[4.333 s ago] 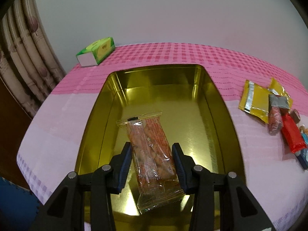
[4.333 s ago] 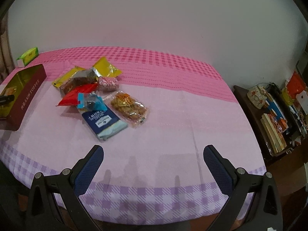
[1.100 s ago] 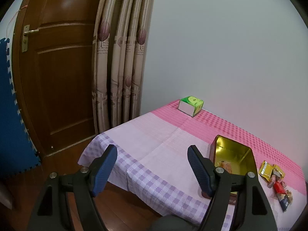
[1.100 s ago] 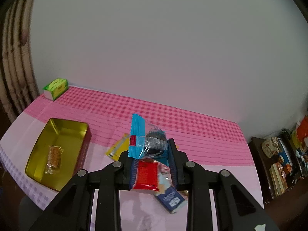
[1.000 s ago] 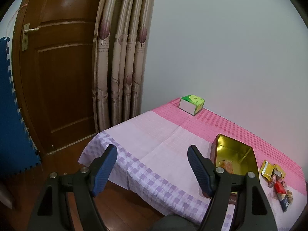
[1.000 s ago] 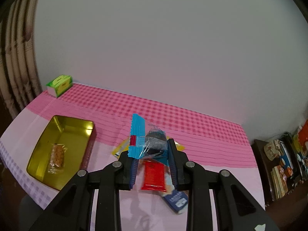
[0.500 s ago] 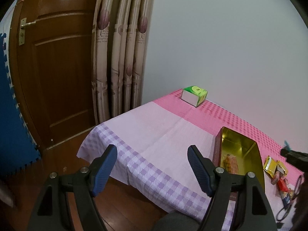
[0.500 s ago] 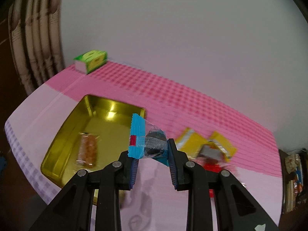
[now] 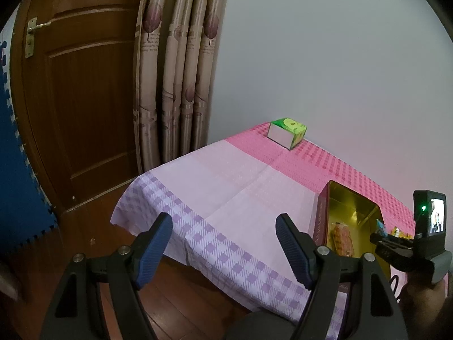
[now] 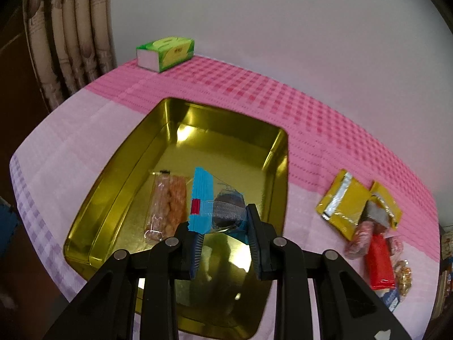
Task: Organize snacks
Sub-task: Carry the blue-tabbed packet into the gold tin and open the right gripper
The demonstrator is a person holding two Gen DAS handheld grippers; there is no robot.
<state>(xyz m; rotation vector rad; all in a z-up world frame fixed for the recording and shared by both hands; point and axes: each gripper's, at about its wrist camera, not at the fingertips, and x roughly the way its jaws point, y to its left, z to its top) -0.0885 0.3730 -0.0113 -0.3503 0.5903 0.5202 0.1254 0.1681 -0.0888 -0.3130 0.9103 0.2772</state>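
My right gripper is shut on a blue-and-clear snack packet and hangs over the open gold tin, near its front half. A clear packet of orange biscuits lies on the tin's floor just left of the held packet. My left gripper stands open with nothing between its fingers, off the table's near-left corner. From that side the tin shows at the right, with the right gripper reaching in over it.
A heap of snacks lies right of the tin: yellow packets, a red bar and others. A green tissue box stands at the table's far left corner. Beyond the table are curtains and a wooden door.
My right gripper has carried the blue packet left and down, from above the snack heap to over the tin. The left gripper has hardly moved; the right gripper now shows in its view.
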